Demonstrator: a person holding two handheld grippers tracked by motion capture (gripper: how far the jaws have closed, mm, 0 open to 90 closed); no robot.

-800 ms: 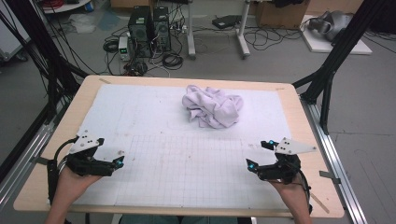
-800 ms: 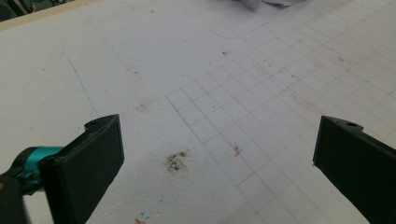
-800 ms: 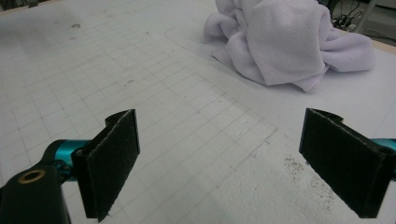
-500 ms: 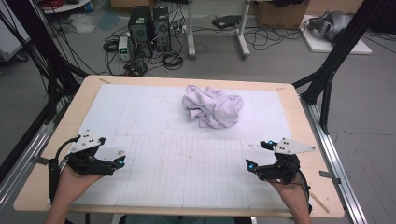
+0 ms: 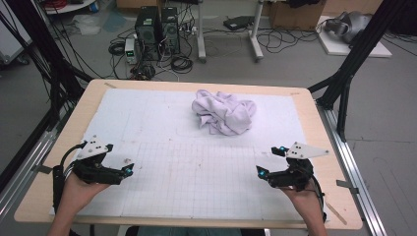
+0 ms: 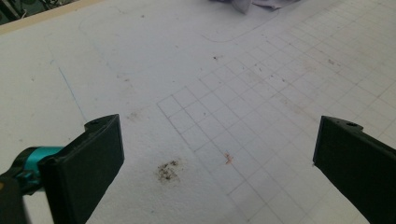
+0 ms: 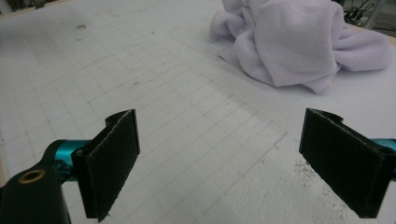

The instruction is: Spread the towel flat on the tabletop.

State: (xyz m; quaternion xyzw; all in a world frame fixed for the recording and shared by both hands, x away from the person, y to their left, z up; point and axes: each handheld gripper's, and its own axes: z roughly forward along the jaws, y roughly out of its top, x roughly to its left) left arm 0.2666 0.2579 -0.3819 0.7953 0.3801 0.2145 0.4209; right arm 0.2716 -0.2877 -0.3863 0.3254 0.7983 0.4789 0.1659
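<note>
Lilac towel (image 5: 225, 112) lies crumpled — left gripper (image 5: 129, 170) and right gripper (image 5: 268, 162) both gape empty.

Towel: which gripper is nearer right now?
Right. The right gripper sits at the near right edge, angled toward the towel. The left gripper is at the near left corner, farther off. Both open.

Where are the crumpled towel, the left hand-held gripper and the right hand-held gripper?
crumpled towel (image 5: 225, 113), high view, middle of the heap.
left hand-held gripper (image 5: 129, 169), high view, between its fingertips.
right hand-held gripper (image 5: 269, 161), high view, between its fingertips.
</note>
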